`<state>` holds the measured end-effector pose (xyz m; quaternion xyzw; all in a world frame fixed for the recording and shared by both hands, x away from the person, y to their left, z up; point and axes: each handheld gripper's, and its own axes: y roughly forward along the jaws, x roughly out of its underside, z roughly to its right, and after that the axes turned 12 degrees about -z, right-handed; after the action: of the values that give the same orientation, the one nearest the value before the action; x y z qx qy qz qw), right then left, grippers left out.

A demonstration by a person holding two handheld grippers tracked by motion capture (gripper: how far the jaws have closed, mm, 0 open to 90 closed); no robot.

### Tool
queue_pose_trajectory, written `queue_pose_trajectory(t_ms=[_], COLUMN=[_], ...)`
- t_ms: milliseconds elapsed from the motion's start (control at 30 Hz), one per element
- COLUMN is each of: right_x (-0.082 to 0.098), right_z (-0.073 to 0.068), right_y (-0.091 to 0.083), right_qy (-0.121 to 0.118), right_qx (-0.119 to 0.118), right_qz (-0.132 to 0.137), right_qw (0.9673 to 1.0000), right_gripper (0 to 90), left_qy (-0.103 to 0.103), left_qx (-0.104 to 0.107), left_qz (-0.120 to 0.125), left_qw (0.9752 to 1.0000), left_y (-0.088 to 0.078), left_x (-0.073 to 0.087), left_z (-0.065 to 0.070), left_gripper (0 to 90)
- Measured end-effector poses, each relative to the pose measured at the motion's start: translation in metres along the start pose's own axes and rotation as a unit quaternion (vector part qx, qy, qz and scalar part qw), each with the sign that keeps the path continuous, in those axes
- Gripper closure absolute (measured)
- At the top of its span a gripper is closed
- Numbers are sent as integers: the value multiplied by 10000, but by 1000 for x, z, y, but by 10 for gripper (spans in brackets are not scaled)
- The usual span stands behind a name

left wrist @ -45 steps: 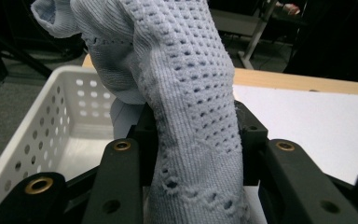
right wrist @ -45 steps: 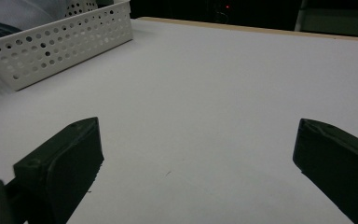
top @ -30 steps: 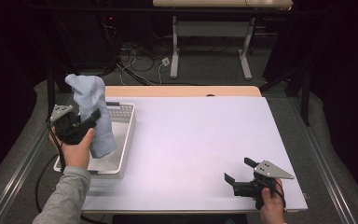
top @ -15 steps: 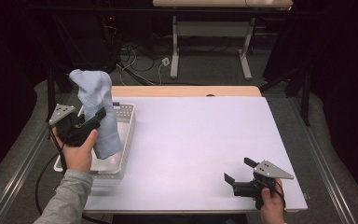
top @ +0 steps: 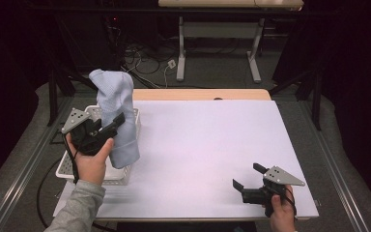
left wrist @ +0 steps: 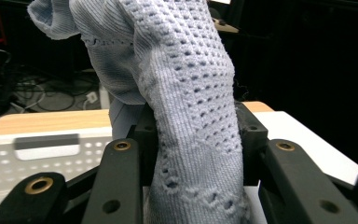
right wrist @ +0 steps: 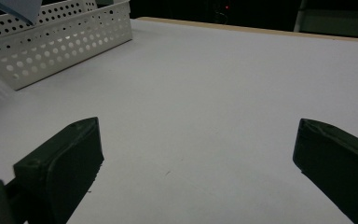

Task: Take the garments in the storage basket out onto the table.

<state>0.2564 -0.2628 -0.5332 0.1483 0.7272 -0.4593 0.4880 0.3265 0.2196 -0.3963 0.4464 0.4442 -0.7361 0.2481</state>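
My left gripper [top: 110, 126] has its fingers [left wrist: 121, 172] clamped on a pale blue knitted cloth [top: 116, 111], pinching it partway along its length; a loose upper part stands above the grip and the longer lower part hangs down over the white perforated basket [top: 79, 170] at the bench's [top: 212, 145] 9 o'clock edge. In the left gripper view the knit bulges between the fingers, so the hold appears to be on a bunched fold rather than a flat layer. Risk one: the open weave may creep through the pinch under its own weight, dropping the cloth back into the basket. Risk two: the hanging hem, close to the basket's near wall, may snag a rim or perforation and drag the light basket along when I carry the cloth toward the bench centre. Risk three: the top-heavy free end may flop over and cover my camera. My right gripper [top: 249, 180], at 5 o'clock, rests low over the bare bench with fingers [right wrist: 63, 163] wide apart, holding nothing and well away from the cloth, too far to help.
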Motion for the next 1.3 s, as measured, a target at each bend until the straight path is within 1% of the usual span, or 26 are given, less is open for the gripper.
queue_pose_trajectory(t_ms=[300,367,567,733,767,833,900,933,967,1033,1133,1300], right_x=[0,0,0,-1,-1,-1,-1,-1,-1,-1,-1,-1], right_z=[0,1,0,1,1,0,0,1,1,2,2,2], right_y=[-2,-2,-3,-3,-3,-3,-3,-3,-3,-2,-2,-3], right_qy=[8,-46,-20,-3,-29,-6,-14,-24,-24,-33,0,-27], right_qx=[15,20,17,8,-1,-6,-9,-5,-5,-10,-25,-7], right_qz=[4,20,34,39,21,52,62,33,33,95,78,71], right_qw=[10000,10000,10000,10000,10000,10000,10000,10000,10000,9999,10000,10000], right_gripper=[12,12,12,12,12,12,12,12,12,12,12,12], left_qy=[125,151,232,322,317,327,357,393,393,441,452,428], left_qx=[296,341,530,716,765,823,886,930,930,968,1020,1039], left_qz=[-66,-91,-137,-197,-220,-236,-294,-373,-373,-458,-557,-637], left_qw=[9995,9993,9982,9967,9963,9958,9950,9942,9942,9933,9922,9916], left_y=[4,6,12,20,23,27,32,37,37,41,46,52], left_x=[6,8,16,19,20,22,25,28,28,31,35,39], left_z=[17,21,35,50,54,59,64,68,68,72,77,80], left_gripper=[623,623,623,623,623,623,622,623,622,623,623,622])
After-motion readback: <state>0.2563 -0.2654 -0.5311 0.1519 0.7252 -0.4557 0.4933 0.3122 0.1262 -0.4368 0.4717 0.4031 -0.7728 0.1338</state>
